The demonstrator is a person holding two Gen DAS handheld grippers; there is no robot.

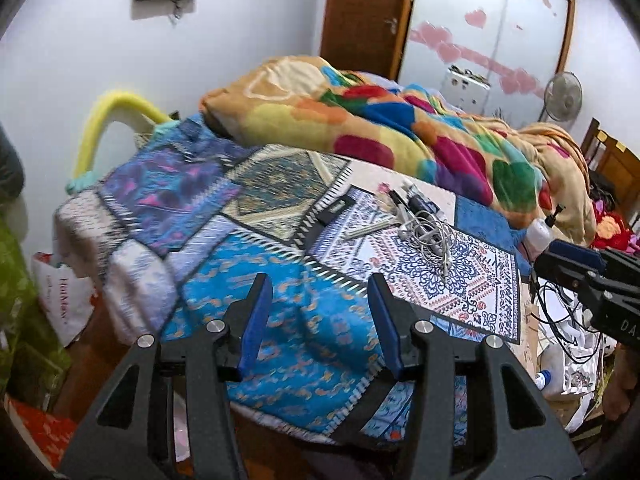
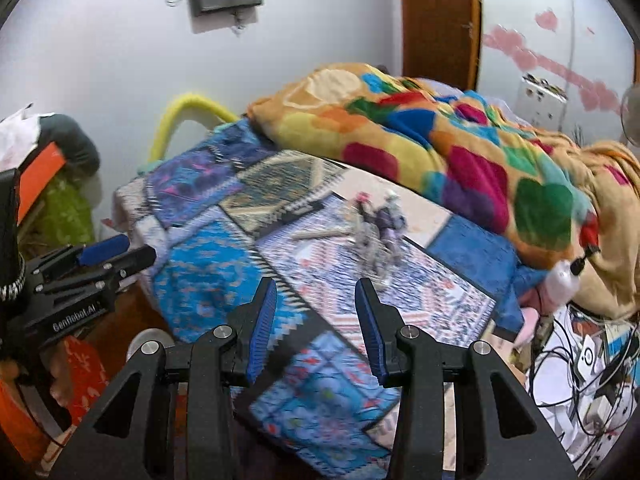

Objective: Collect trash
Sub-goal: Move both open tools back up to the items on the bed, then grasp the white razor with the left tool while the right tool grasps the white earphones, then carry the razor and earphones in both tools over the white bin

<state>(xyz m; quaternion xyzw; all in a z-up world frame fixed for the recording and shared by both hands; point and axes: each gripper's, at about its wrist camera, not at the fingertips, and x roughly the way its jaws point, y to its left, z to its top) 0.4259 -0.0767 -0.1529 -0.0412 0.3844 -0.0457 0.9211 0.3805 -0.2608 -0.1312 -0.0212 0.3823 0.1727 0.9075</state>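
Even indoor light, soft shadows; fisheye bends edges, dark corners; motion blur ahead of jaws, stronger in right view.

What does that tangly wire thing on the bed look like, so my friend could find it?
Start at the bed's patchwork cover, below the big colourful blanket. On the white patch with blue lace-like patterns lies a tangled bundle of thin white cables. It is the only knotted, stringy heap there; the things beside it are short dark pieces and a pale stick.
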